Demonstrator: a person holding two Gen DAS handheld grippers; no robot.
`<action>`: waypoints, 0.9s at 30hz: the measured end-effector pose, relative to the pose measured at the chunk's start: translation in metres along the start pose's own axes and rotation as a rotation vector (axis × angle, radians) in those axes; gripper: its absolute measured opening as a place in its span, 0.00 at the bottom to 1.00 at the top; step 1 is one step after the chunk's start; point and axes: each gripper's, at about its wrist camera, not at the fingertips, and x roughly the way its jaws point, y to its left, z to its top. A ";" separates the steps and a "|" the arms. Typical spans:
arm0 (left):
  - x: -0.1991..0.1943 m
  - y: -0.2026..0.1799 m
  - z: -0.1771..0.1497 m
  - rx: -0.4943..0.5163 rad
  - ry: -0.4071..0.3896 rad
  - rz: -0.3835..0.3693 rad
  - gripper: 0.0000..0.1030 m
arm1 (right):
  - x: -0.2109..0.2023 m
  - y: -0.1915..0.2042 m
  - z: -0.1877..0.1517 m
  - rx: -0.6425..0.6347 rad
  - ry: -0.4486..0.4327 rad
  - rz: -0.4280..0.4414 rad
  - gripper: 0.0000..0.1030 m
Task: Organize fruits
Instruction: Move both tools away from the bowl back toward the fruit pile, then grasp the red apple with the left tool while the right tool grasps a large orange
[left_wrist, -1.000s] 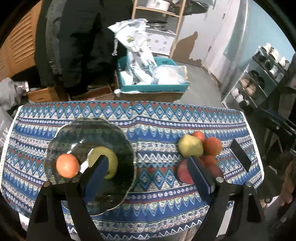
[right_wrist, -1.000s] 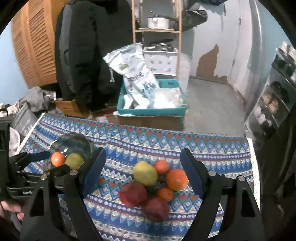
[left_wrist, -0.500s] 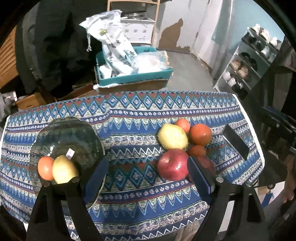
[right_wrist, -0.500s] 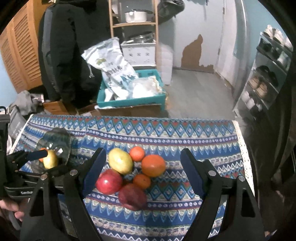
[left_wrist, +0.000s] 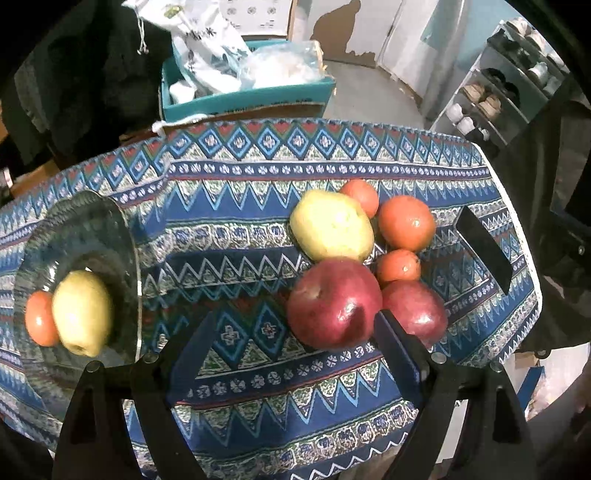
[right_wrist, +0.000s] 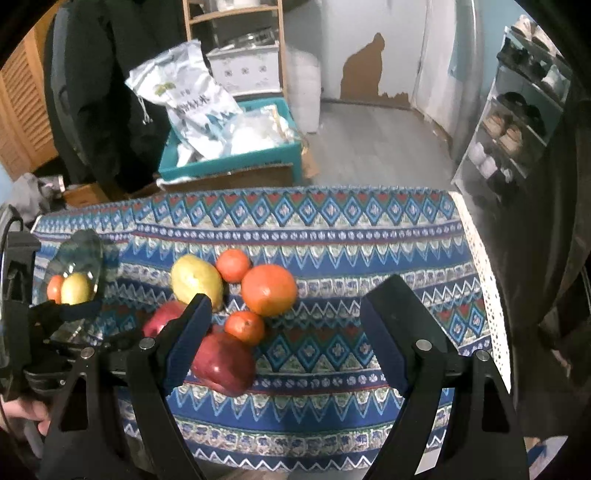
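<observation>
Holding both grippers spread and empty, you have your left gripper (left_wrist: 291, 339) beside the red apple (left_wrist: 334, 302) and your right gripper (right_wrist: 286, 321) over the fruit pile near the bench's right edge; the glass plate (left_wrist: 92, 221) at the left edge holds a pear (left_wrist: 82, 312) and an orange (left_wrist: 38, 323).
</observation>
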 end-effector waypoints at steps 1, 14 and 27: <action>0.003 0.000 0.000 0.002 0.005 0.001 0.85 | 0.004 0.000 -0.002 -0.003 0.011 -0.002 0.80; 0.033 -0.019 -0.004 0.118 0.066 0.014 0.90 | 0.031 -0.009 -0.008 0.018 0.082 -0.024 0.80; 0.061 -0.011 0.004 0.027 0.101 -0.106 0.97 | 0.043 -0.010 -0.010 0.021 0.112 -0.027 0.80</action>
